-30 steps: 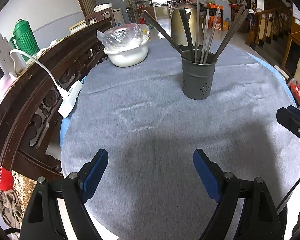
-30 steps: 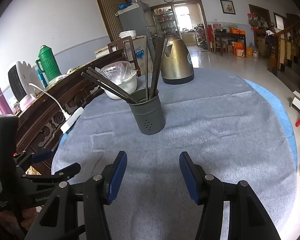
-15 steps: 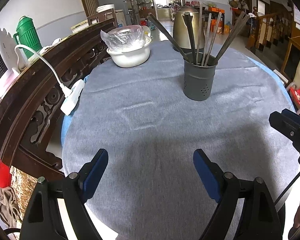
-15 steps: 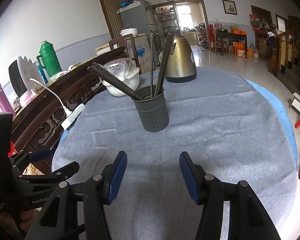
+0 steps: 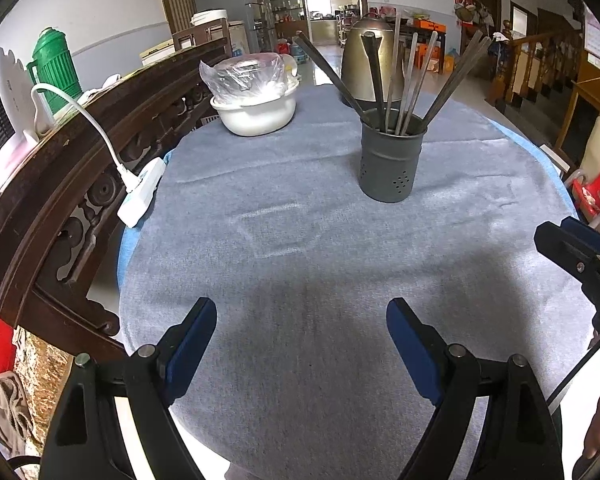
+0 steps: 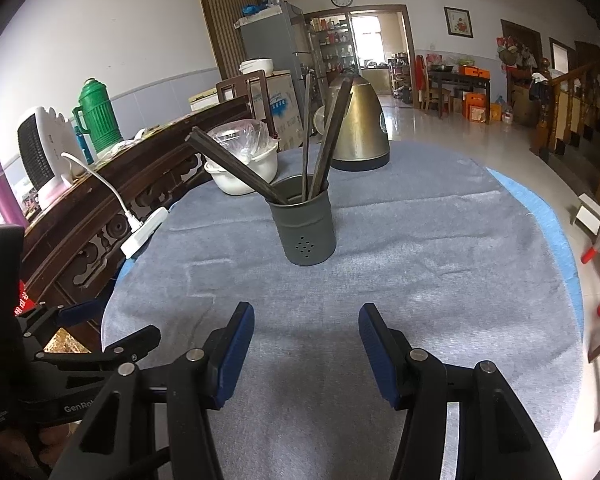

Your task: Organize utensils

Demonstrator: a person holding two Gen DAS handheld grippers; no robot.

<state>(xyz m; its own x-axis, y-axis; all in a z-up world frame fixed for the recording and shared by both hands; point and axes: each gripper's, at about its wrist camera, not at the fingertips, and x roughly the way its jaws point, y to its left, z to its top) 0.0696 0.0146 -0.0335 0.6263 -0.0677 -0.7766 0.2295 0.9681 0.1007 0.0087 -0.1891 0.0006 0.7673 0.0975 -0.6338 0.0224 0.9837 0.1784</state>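
Across the last second almost nothing on the table [image 5: 300, 240] has changed: its grey cloth is bare between the grippers and the holder, with no loose utensil lying on it in either view. The holder [image 5: 392, 160] stands upright mid-table, near the bowl [image 5: 256, 114] and kettle [image 5: 366, 64], just as a second ago; only the view has crept slightly. Its chopsticks [image 5: 408, 80] fan out from the rim as before. The left gripper [image 5: 300, 344] hangs wide open and empty over the near cloth; the right gripper [image 6: 306, 344] is about half open, also empty. With everything standing in the holder, the sorting looks either finished or not yet begun; the pictures cannot say which.
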